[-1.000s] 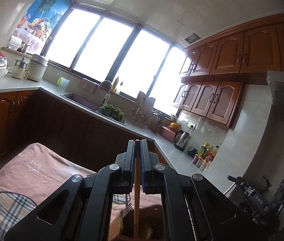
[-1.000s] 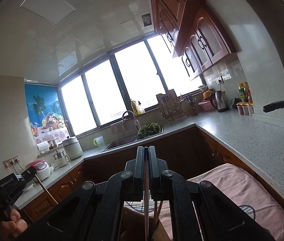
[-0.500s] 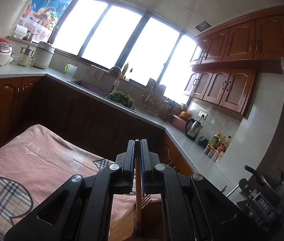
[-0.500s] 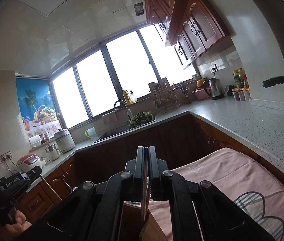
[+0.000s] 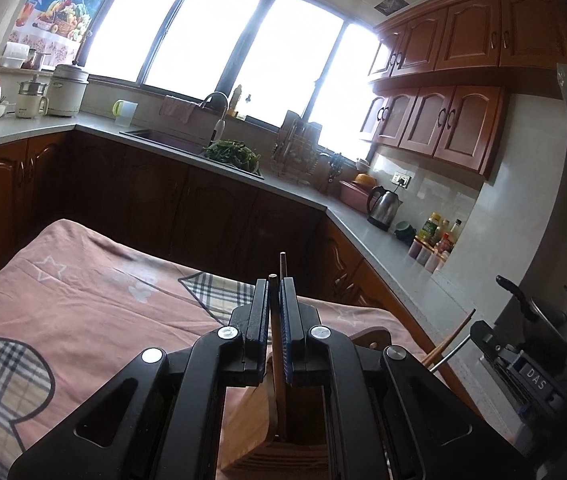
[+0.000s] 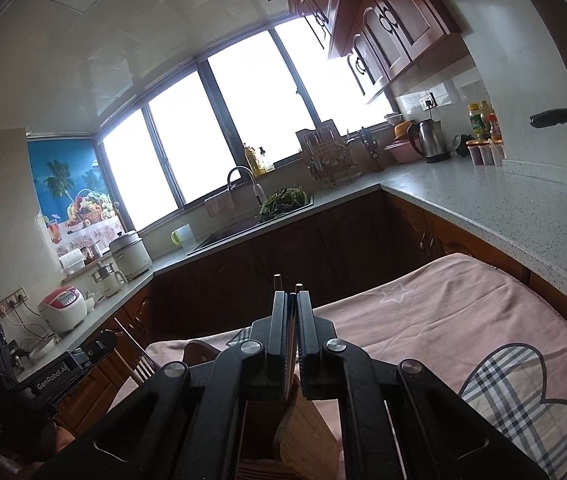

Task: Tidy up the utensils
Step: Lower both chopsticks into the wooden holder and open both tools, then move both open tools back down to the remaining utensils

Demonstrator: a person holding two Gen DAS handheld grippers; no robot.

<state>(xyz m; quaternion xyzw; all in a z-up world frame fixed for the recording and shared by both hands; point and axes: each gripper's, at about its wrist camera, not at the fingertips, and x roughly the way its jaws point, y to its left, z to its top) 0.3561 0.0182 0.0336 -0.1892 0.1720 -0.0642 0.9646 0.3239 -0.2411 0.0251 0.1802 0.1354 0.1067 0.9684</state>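
Both tongs are pinching thin utensils above a wooden utensil holder [image 5: 283, 436] on the pink-clothed surface [image 5: 83, 304]: the left tongs [image 5: 276, 312] hold a wooden chopstick [image 5: 277, 360], the right tongs [image 6: 291, 320] another slim stick [image 6: 291, 344]. Likely risk: with such narrow grips, a stick could pivot and catch the holder's rim, missing its slot.

Bright windows [image 5: 219, 36], wooden cabinets [image 5: 463, 120], grey countertop [image 6: 483, 208]
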